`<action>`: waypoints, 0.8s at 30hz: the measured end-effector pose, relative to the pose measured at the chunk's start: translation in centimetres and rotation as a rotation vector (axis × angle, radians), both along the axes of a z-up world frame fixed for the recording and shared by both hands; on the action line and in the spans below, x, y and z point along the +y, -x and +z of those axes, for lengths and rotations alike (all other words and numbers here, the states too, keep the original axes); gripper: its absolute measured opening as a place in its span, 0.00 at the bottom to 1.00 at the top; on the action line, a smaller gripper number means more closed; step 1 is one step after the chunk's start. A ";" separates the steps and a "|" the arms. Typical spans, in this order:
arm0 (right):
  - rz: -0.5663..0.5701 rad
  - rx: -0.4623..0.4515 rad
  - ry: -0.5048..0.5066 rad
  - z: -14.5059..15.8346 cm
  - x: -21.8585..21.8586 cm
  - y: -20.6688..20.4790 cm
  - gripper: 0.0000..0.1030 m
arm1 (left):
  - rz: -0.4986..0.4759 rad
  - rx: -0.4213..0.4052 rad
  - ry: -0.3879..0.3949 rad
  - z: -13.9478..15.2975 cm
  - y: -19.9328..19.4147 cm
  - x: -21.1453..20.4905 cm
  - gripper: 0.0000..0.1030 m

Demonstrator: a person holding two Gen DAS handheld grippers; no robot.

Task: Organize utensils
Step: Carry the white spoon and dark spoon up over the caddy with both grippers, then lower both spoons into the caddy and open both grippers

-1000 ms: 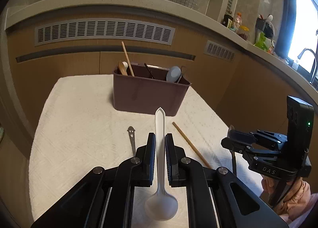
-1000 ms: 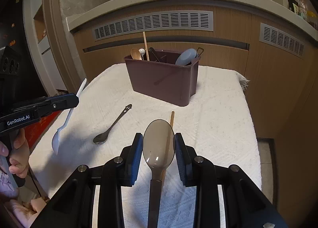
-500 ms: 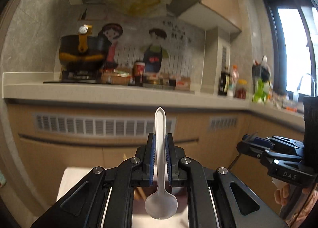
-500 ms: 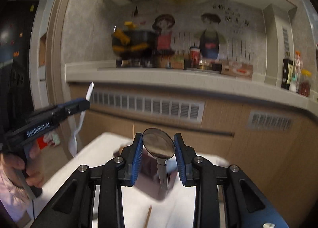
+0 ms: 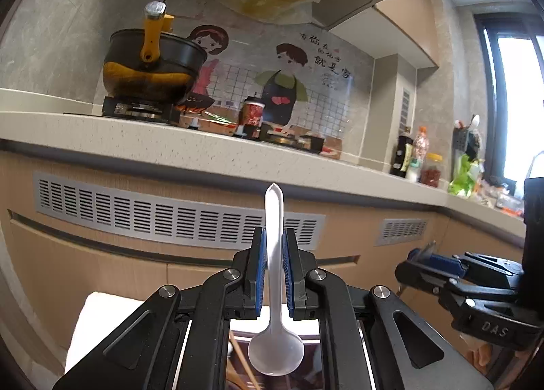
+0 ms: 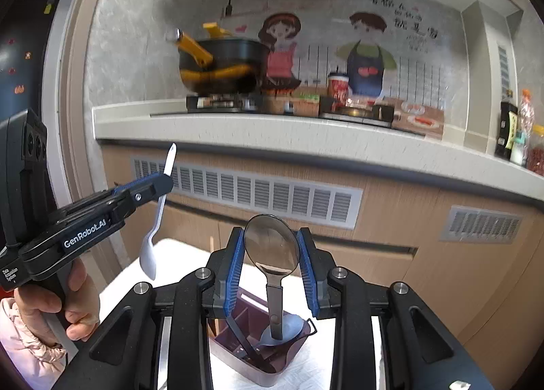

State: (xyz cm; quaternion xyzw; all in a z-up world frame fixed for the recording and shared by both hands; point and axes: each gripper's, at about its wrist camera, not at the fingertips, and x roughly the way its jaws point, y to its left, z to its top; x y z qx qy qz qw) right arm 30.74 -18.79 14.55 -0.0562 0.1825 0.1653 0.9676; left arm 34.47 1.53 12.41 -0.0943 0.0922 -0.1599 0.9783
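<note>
My left gripper (image 5: 273,240) is shut on a white plastic spoon (image 5: 274,349) by its handle, bowl hanging down over the dark maroon utensil bin (image 5: 306,376). It also shows in the right wrist view (image 6: 159,182), spoon (image 6: 149,257) hanging beside it. My right gripper (image 6: 272,247) is shut on a metal spoon (image 6: 272,240) by its bowl, handle pointing down into the bin (image 6: 272,366). The bin holds a blue spoon (image 6: 289,325), black utensils and wooden chopsticks (image 5: 243,366). The right gripper (image 5: 421,255) is at the right of the left wrist view.
The bin stands on a white cloth-covered table (image 6: 176,250). Behind it a cabinet front with vent grilles (image 5: 170,216) rises to a counter (image 5: 170,138) carrying a stove, a black pot (image 5: 149,63) and bottles (image 5: 408,158).
Both grippers have risen and tilted up from over the table to above the bin. Each spoon now hangs vertically; the metal spoon's handle has entered the bin.
</note>
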 end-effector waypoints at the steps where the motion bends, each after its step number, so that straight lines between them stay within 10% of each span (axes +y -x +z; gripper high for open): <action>1: 0.005 0.020 0.000 -0.7 0.0 -0.5 0.28 | 0.020 -0.005 -0.017 -0.8 -0.1 -0.4 0.10; 24: 0.027 0.377 0.017 -14.0 0.7 -4.6 0.33 | -0.029 0.291 -0.104 -12.9 -4.2 -3.7 0.15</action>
